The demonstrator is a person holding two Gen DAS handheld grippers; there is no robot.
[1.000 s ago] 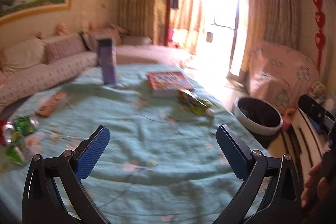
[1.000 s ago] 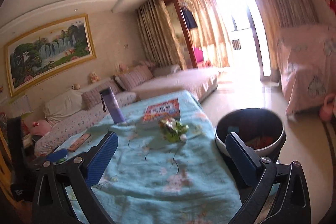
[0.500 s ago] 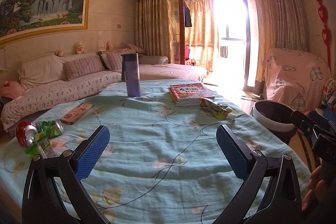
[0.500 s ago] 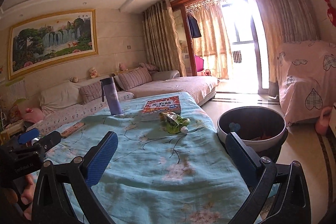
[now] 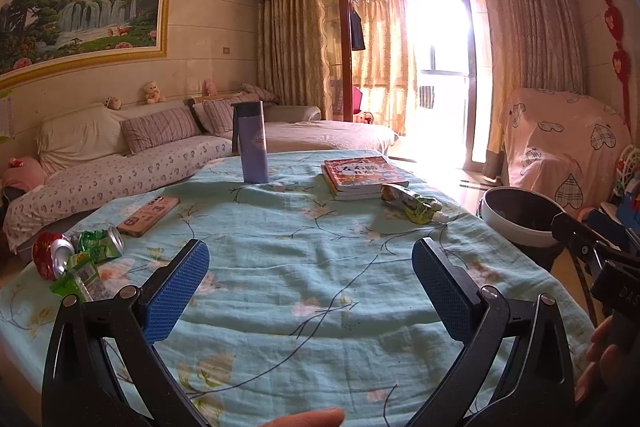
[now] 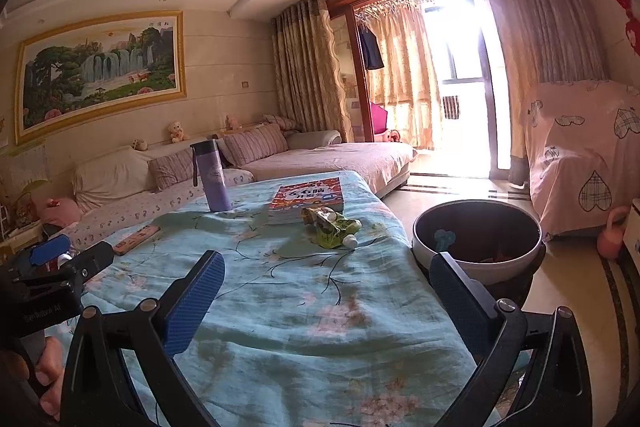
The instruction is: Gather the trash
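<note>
Both grippers, L [image 5: 310, 281] & R [image 6: 326, 291], hover over the desk [image 5: 304, 267] w/ jaws wide apart, empty. Crushed cans and green wrappers [image 5: 74, 259] at its left edge; green pouch [image 6: 332, 225] by its right edge, touching a book stack [image 6: 308, 197], cover text unreadable. Bin [image 6: 478, 241] stands beside.

I see a bench [image 5: 320, 287] covered with a light blue floral cloth [image 6: 304, 327]. On it stands an upright purple bottle [image 5: 253, 143] at the far side. Near it lies a stack of books [image 5: 362, 175], and a green pouch [image 5: 412, 205] lies touching the stack's near corner. A flat phone-like slab [image 5: 149, 215] lies toward the left. At the left edge I note crushed cans [image 5: 60, 255] and green wrappers [image 5: 86, 269] heaped together. A bin [image 6: 476, 241] stands on the floor [image 6: 568, 291] just beside the bench's right edge.
</note>
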